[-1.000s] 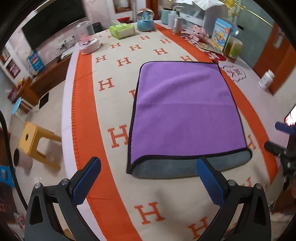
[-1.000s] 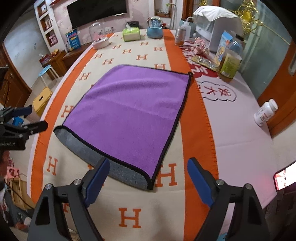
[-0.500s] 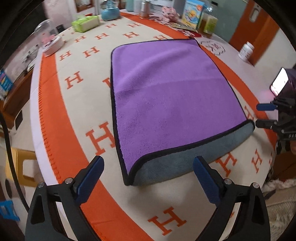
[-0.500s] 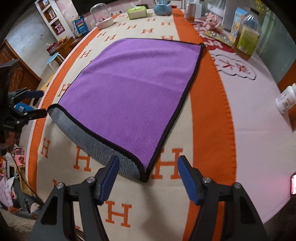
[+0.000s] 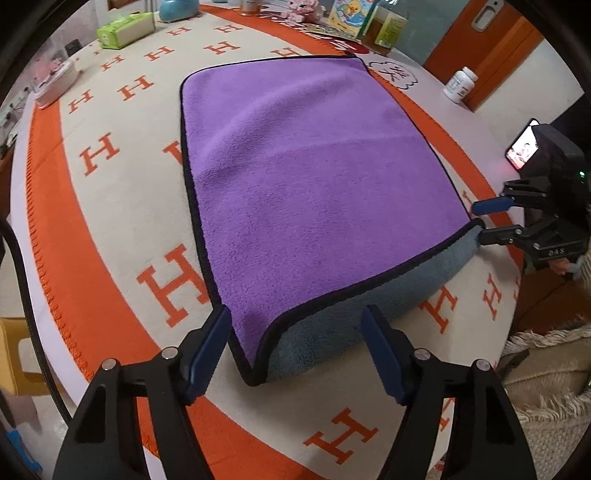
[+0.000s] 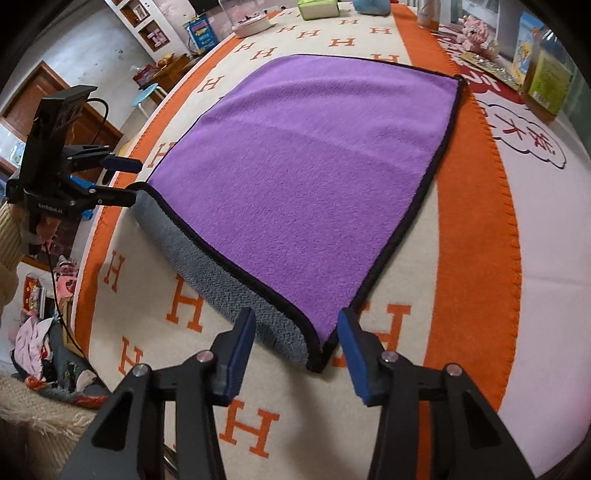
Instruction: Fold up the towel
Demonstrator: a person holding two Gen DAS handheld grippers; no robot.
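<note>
A purple towel (image 5: 306, 177) with black trim lies folded in half on the table, its grey underside showing along the near fold (image 5: 354, 325). It also shows in the right wrist view (image 6: 314, 177). My left gripper (image 5: 295, 347) is open, its fingers on either side of the near left corner of the fold. My right gripper (image 6: 295, 347) is open, its fingers on either side of the near right corner. Each gripper shows in the other's view, the left gripper (image 6: 122, 181) and the right gripper (image 5: 487, 221), at the fold's ends.
The table has a cream and orange cloth with H letters (image 5: 110, 229). At the far end stand a green tissue box (image 5: 125, 29), a blue pot, boxes and a bottle (image 5: 384, 29). A white pill bottle (image 5: 460, 85) stands at the right edge. A yellow stool stands beside the table.
Both grippers have moved forward and down to the towel's near fold corners. Both have narrowed their opening somewhat.
</note>
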